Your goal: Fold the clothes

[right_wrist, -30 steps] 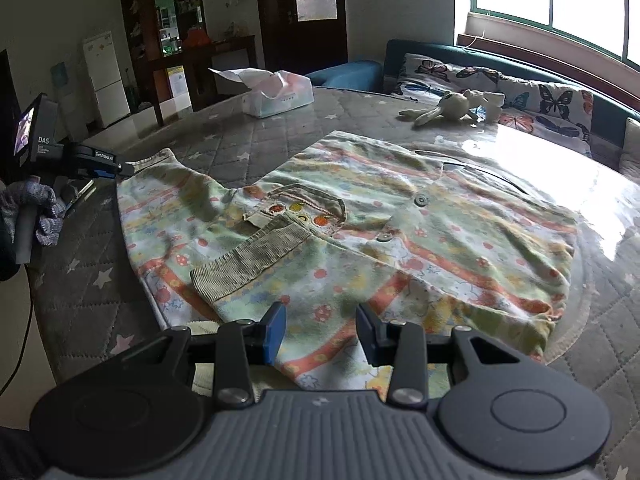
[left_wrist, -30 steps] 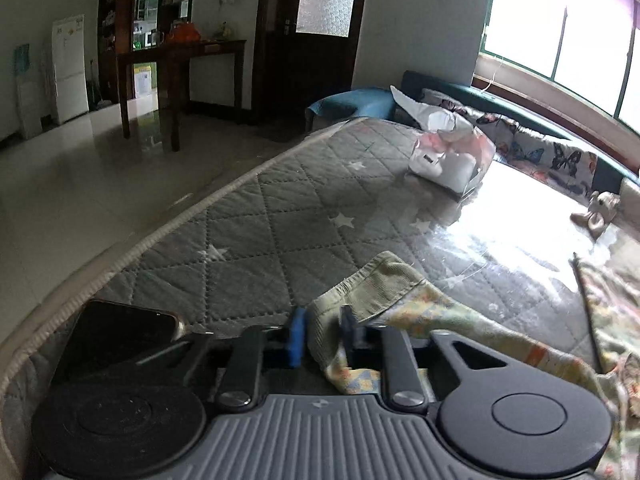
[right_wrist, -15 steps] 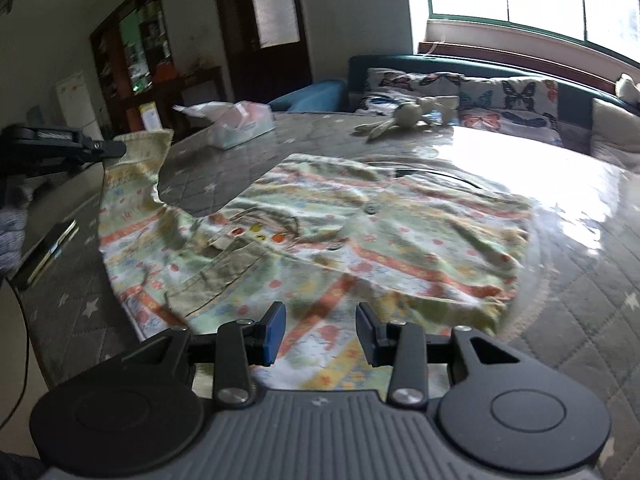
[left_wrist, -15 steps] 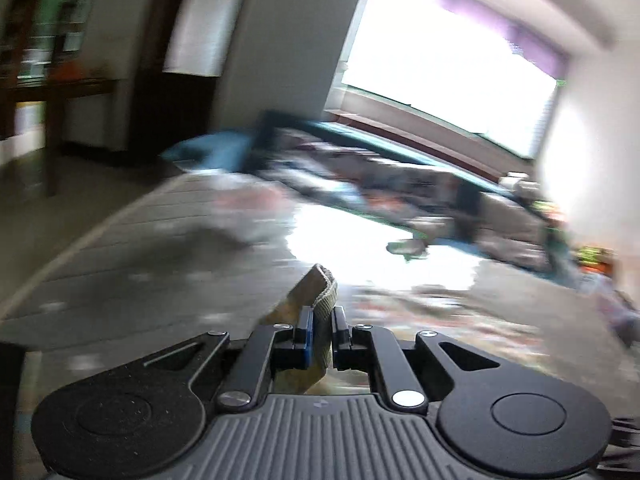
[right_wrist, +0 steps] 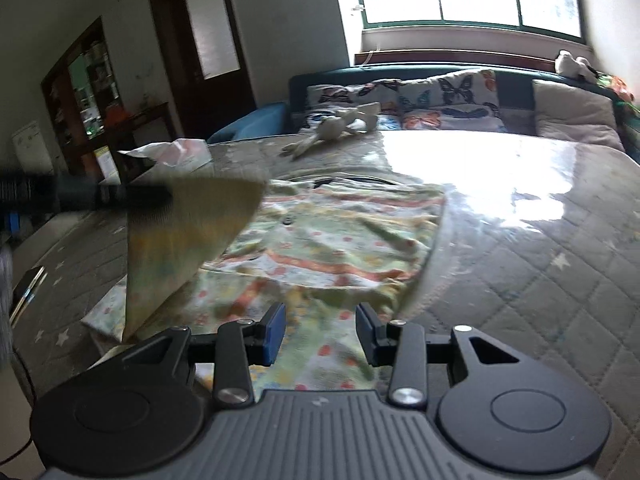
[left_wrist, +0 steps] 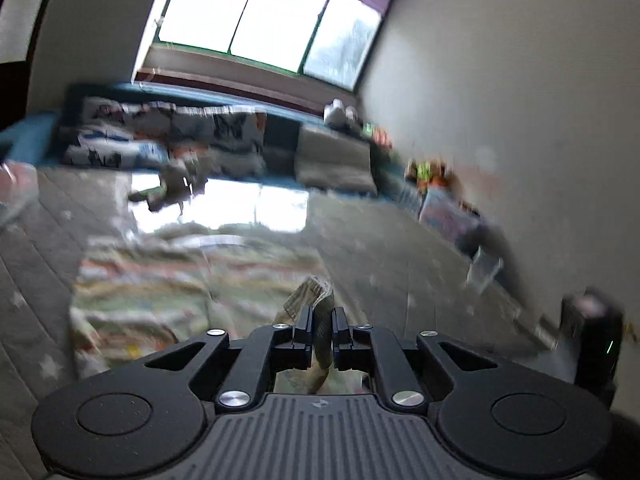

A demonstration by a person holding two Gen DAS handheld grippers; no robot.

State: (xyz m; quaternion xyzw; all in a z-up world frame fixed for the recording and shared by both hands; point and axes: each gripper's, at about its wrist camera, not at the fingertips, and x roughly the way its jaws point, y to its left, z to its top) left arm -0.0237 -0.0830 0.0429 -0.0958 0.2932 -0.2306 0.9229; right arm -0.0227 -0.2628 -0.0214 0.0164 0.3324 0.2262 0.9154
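A small patterned shirt (right_wrist: pixel 340 248) with orange, green and yellow stripes lies spread on the grey quilted table (right_wrist: pixel 540 264). My left gripper (left_wrist: pixel 322 330) is shut on the ribbed cuff of its sleeve (left_wrist: pixel 316 300). In the right wrist view that left gripper (right_wrist: pixel 80 196) holds the sleeve (right_wrist: pixel 184 236) lifted high over the shirt's left side, blurred by motion. My right gripper (right_wrist: pixel 318 332) stands open just above the shirt's near hem, nothing between its fingers.
A tissue box (right_wrist: pixel 176 154) and a soft toy (right_wrist: pixel 340 124) sit at the table's far side. A phone (right_wrist: pixel 26 292) lies near the left edge. A sofa with butterfly cushions (right_wrist: pixel 440 96) runs behind the table, under the window.
My left gripper closed on the sleeve cuff, lifted it off the table and swung it rightward over the shirt. My right gripper stayed open and drifted slightly forward.
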